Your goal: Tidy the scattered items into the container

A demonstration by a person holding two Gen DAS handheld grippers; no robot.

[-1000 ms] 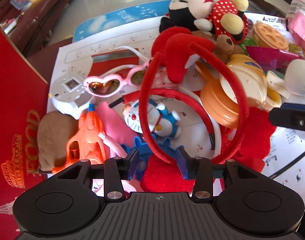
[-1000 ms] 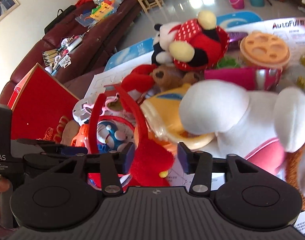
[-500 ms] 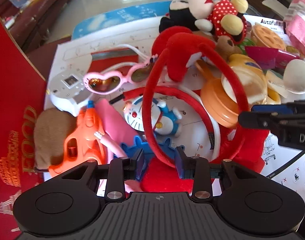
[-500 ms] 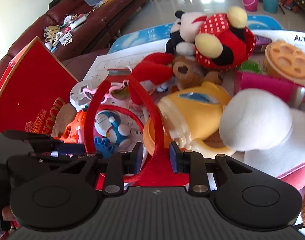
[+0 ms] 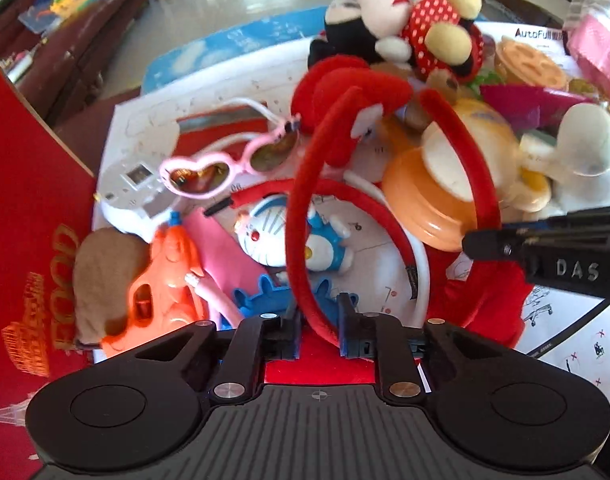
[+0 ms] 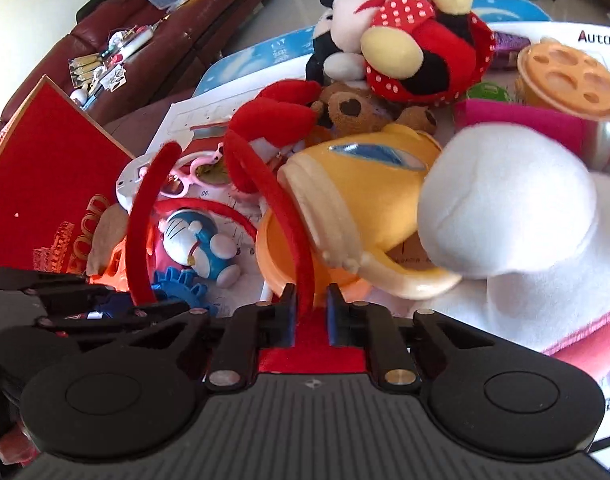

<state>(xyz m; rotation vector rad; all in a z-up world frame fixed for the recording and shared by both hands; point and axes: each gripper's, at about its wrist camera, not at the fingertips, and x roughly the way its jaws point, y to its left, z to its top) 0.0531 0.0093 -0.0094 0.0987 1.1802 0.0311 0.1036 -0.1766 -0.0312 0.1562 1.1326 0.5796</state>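
- Black left gripper (image 5: 319, 320), jaws closing on red headband (image 5: 301, 216), lower centre of frame, one end of the band between its pads.
- Right gripper (image 6: 309, 308) likewise closing on the opposite end.
- Doraemon figure (image 5: 301, 236) lies inside the arch.
- Red box (image 5: 25, 184), left edge.

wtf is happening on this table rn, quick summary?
A person with a gripper in each hand is working on a red plush headband standing up in a heap of toys. The left gripper and right gripper are each closing on one end of its band. Nothing is lifted yet; the Doraemon figure, pink heart sunglasses and Minnie plush lie around it.
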